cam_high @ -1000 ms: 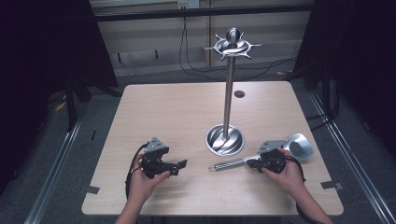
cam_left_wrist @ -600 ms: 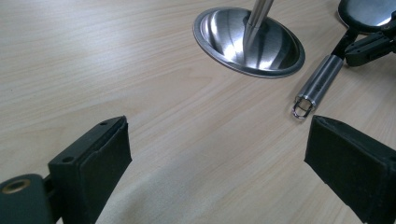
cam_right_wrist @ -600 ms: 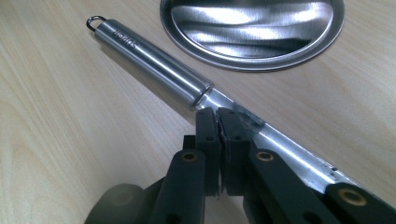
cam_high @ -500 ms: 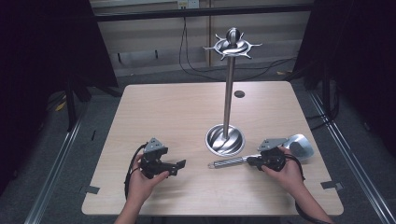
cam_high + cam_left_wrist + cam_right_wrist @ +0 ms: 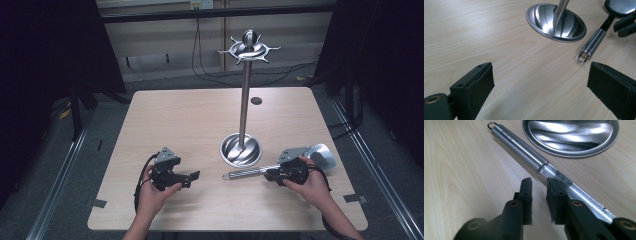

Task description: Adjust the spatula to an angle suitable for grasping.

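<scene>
Wooden table (image 5: 200,125), seen from above. Steel stand (image 5: 243,95) upright right of centre, round dished base (image 5: 241,149) on the tabletop, pronged head (image 5: 248,49) at the top. Steel utensil (image 5: 250,172) lies flat just in front of the base, handle pointing left, broad end (image 5: 322,155) to the right. Right gripper (image 5: 285,172) sits at the utensil's shaft; jaw gap cannot be judged. Left gripper (image 5: 192,176) rests on the table, well apart from the utensil, pointing right. Small dark disc (image 5: 256,100) near the far edge.
</scene>
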